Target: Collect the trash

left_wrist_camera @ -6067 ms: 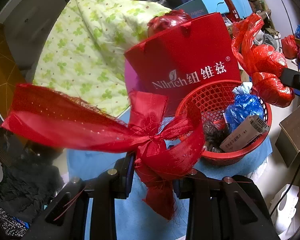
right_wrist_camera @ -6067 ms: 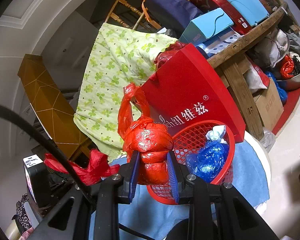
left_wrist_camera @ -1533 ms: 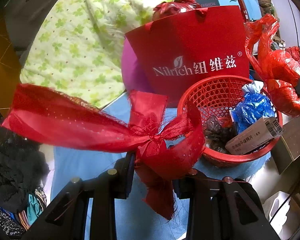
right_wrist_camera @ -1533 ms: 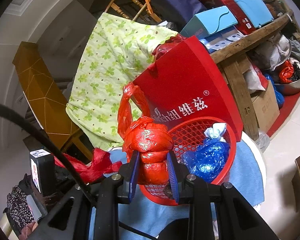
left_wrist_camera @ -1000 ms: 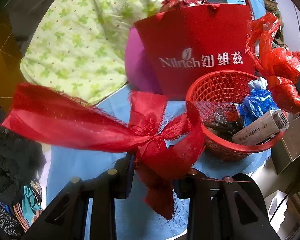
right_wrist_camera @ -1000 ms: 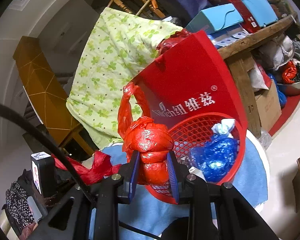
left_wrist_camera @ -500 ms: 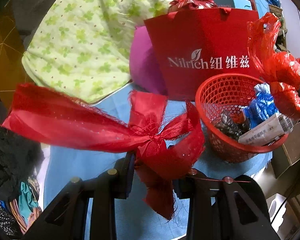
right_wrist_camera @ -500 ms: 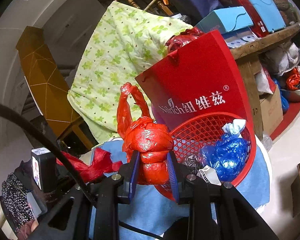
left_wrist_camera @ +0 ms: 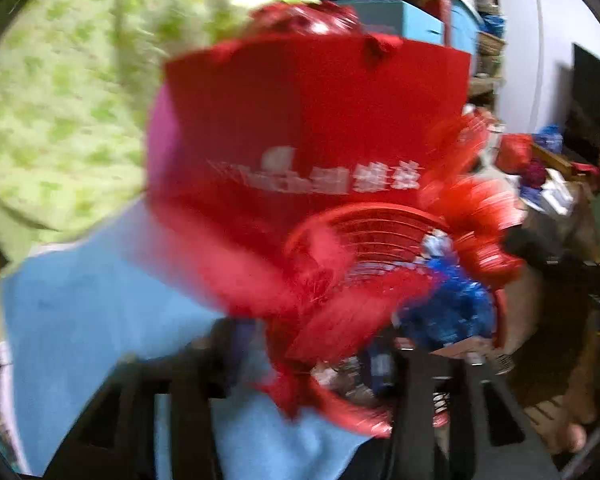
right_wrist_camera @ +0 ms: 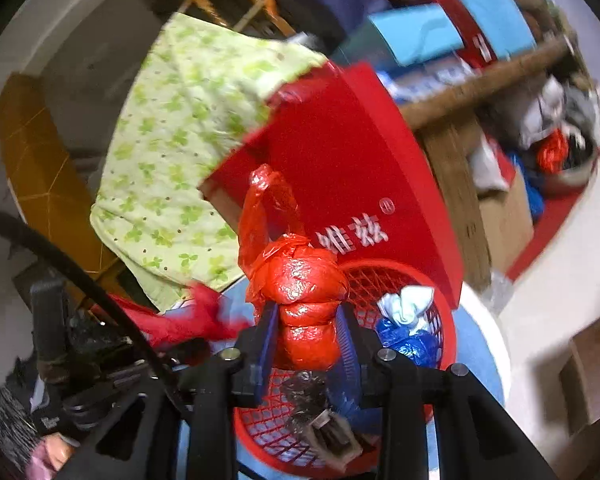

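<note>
My left gripper (left_wrist_camera: 304, 344) is shut on a red ribbon bow (left_wrist_camera: 328, 304), blurred by motion, right at the near rim of the red mesh basket (left_wrist_camera: 372, 232). My right gripper (right_wrist_camera: 306, 336) is shut on a knotted red plastic bag (right_wrist_camera: 300, 280) and holds it over the red mesh basket (right_wrist_camera: 380, 276). The basket holds a blue plastic bag (right_wrist_camera: 408, 340), a dark wrapper and a small carton (right_wrist_camera: 332, 436). The red ribbon bow (right_wrist_camera: 180, 320) shows to the left in the right wrist view.
The basket stands on a blue cloth (left_wrist_camera: 80, 304) over a round white table (right_wrist_camera: 488, 320). A red paper gift bag (left_wrist_camera: 312, 120) stands right behind the basket. A green floral blanket (right_wrist_camera: 172, 152) hangs at the back left. A cluttered wooden shelf (right_wrist_camera: 480, 72) is at the right.
My left gripper has swung fast to the right, bringing the ribbon bow to the basket's rim. My right gripper has moved forward and now holds the red bag over the basket.
</note>
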